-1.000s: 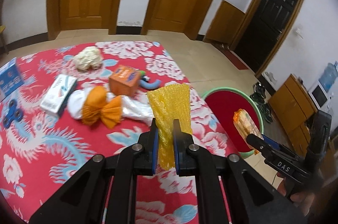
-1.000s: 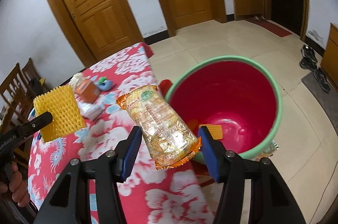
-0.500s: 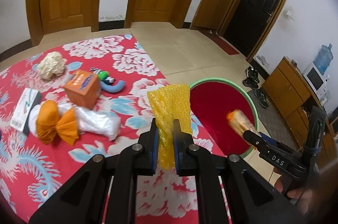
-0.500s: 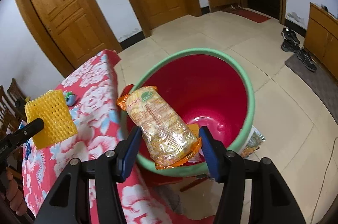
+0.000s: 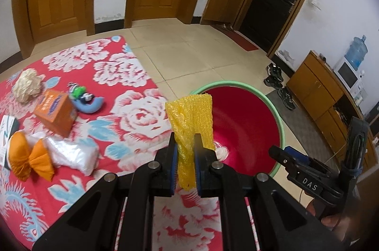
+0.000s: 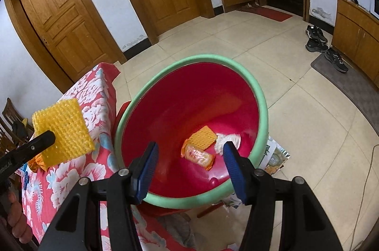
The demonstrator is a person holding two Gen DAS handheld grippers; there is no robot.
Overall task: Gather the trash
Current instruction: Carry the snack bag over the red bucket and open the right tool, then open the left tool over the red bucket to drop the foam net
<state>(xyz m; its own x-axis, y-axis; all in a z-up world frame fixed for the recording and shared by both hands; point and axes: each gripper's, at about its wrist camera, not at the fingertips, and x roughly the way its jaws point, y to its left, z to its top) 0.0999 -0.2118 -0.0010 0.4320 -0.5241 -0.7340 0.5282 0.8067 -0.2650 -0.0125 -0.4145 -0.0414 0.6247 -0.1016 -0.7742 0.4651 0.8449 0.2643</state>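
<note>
My left gripper (image 5: 185, 151) is shut on a yellow foam net (image 5: 192, 123) and holds it upright over the table edge, beside the red bin with a green rim (image 5: 236, 86). The net also shows in the right wrist view (image 6: 62, 130). My right gripper (image 6: 189, 161) is open and empty above the bin (image 6: 260, 94). An orange snack packet (image 6: 198, 155) lies at the bin's bottom, next to an orange wafer-like piece (image 6: 203, 137) and a white scrap (image 6: 227, 139).
On the red floral tablecloth (image 5: 132, 113) lie an orange box (image 5: 55, 112), a blue-green toy (image 5: 86, 99), a crumpled white wad (image 5: 26, 87), an orange-and-white plastic bundle (image 5: 47, 156) and a white box (image 5: 7, 130). Shoes (image 6: 327, 47) and a cabinet (image 5: 317, 89) stand to the right.
My right gripper has opened and the snack packet has dropped into the bin. My left gripper has carried the yellow net closer to the bin.
</note>
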